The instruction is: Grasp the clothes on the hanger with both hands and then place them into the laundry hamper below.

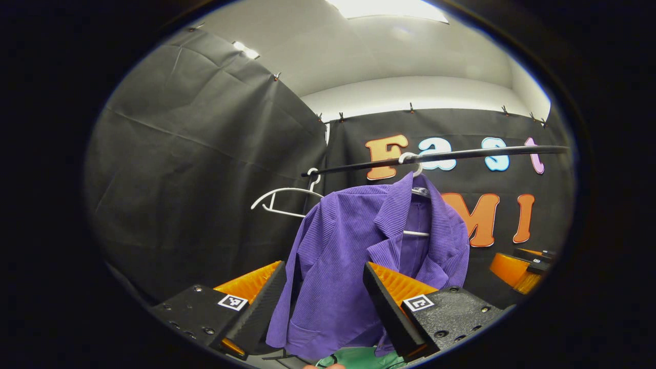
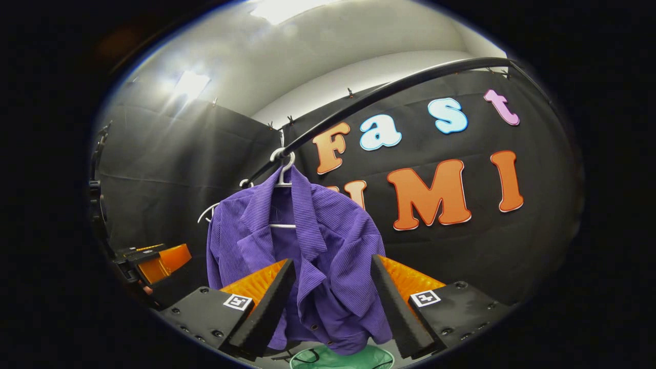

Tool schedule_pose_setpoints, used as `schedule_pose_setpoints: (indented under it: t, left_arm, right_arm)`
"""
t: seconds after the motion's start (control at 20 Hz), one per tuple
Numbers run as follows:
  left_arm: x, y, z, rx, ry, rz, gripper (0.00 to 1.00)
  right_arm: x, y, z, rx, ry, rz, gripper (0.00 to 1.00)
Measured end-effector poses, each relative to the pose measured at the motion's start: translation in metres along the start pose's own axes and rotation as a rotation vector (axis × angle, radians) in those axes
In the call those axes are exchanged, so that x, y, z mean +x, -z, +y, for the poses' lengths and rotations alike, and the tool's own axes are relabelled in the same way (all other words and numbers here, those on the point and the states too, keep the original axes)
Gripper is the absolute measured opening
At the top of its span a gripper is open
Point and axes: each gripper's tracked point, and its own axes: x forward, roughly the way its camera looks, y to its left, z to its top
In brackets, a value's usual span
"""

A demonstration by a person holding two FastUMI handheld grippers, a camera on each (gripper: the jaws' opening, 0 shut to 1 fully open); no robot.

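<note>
A purple ribbed shirt (image 1: 348, 251) (image 2: 302, 246) hangs on a white hanger (image 1: 417, 190) (image 2: 282, 173) from a black rail (image 1: 435, 156) (image 2: 389, 92). My left gripper (image 1: 323, 277) is open, its fingers framing the shirt's lower half without touching it. The right gripper (image 2: 333, 274) is also open, with the shirt's front hanging between its fingers farther off. Below the shirt shows the green rim of the laundry hamper (image 1: 359, 356) (image 2: 338, 359). The right gripper (image 1: 523, 266) appears at the right in the left gripper view, and the left gripper (image 2: 154, 261) at the left in the right gripper view.
A second, bare white hanger (image 1: 284, 197) (image 2: 207, 211) hangs on the rail to the left of the shirt. Black cloth walls close the booth behind and to the left. A fingertip shows at the bottom edge of the left gripper view (image 1: 323, 366).
</note>
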Motion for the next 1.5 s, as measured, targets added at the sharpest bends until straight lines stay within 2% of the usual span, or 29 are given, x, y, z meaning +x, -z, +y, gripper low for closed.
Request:
schedule_pose_setpoints:
  t: [0.05, 0.15, 0.3, 0.4, 0.45, 0.55, 0.6, 0.65, 0.7, 0.75, 0.8, 0.85, 0.9, 1.0, 1.05, 1.2, 1.25, 1.4, 1.45, 1.5]
  left_arm:
    - [0.000, -0.001, 0.000, 0.002, -0.001, -0.003, 0.92]
    - [-0.001, -0.003, -0.001, 0.007, 0.000, -0.008, 0.95]
    - [-0.005, -0.003, 0.004, 0.029, -0.009, -0.008, 0.92]
    - [-0.010, -0.003, 0.013, 0.050, -0.038, -0.007, 0.95]
    - [-0.014, -0.004, 0.018, 0.053, -0.056, -0.009, 0.92]
    - [-0.021, -0.002, 0.026, 0.054, -0.089, -0.007, 0.92]
    - [-0.026, -0.002, 0.031, 0.059, -0.108, -0.006, 0.92]
    - [-0.031, -0.002, 0.037, 0.073, -0.129, -0.007, 0.92]
    - [-0.037, -0.004, 0.044, 0.097, -0.156, -0.011, 0.92]
    - [-0.042, -0.005, 0.051, 0.120, -0.182, -0.016, 0.92]
    - [-0.046, -0.005, 0.055, 0.139, -0.204, -0.017, 0.95]
    - [-0.050, -0.005, 0.058, 0.149, -0.219, -0.017, 0.92]
    - [-0.052, -0.005, 0.059, 0.152, -0.228, -0.019, 0.92]
    - [-0.054, -0.006, 0.059, 0.153, -0.238, -0.024, 0.92]
    - [-0.053, -0.005, 0.058, 0.153, -0.238, -0.028, 0.92]
    - [-0.046, 0.002, 0.046, 0.145, -0.215, -0.026, 0.95]
    - [-0.043, 0.006, 0.039, 0.138, -0.196, -0.020, 0.92]
    - [-0.023, 0.029, 0.007, 0.108, -0.101, 0.020, 0.92]
    - [-0.014, 0.040, -0.005, 0.111, -0.069, 0.041, 0.92]
    - [-0.006, 0.050, -0.015, 0.114, -0.046, 0.058, 0.92]
  right_arm:
    - [0.005, -0.001, 0.005, -0.008, -0.016, -0.010, 0.96]
    - [0.017, 0.005, 0.018, 0.000, -0.058, -0.004, 0.96]
    - [0.040, 0.018, 0.031, -0.018, -0.091, 0.011, 0.96]
    - [0.054, 0.031, 0.041, -0.015, -0.119, 0.031, 0.96]
    - [0.064, 0.039, 0.043, -0.012, -0.128, 0.037, 0.96]
    - [0.089, 0.061, 0.038, -0.024, -0.103, 0.065, 0.97]
    - [0.100, 0.072, 0.034, -0.026, -0.087, 0.084, 0.94]
    - [0.110, 0.080, 0.032, -0.026, -0.077, 0.101, 0.98]
    - [0.119, 0.088, 0.030, -0.028, -0.070, 0.115, 0.94]
    - [0.125, 0.092, 0.028, -0.036, -0.063, 0.120, 0.98]
    - [0.132, 0.097, 0.025, -0.048, -0.057, 0.124, 0.98]
    - [0.138, 0.101, 0.023, -0.063, -0.051, 0.129, 0.98]
    - [0.144, 0.106, 0.020, -0.077, -0.044, 0.138, 1.00]
    - [0.154, 0.119, 0.013, -0.079, -0.027, 0.169, 0.94]
    - [0.158, 0.124, 0.008, -0.064, -0.017, 0.181, 0.96]
    - [0.163, 0.126, -0.015, -0.005, 0.000, 0.175, 0.40]
    - [0.163, 0.124, -0.016, 0.007, -0.016, 0.177, 0.21]
    - [0.155, 0.111, -0.024, 0.000, -0.043, 0.162, 0.21]
    - [0.149, 0.107, -0.031, -0.020, -0.026, 0.150, 0.21]
    - [0.141, 0.097, -0.038, -0.037, -0.007, 0.131, 0.13]
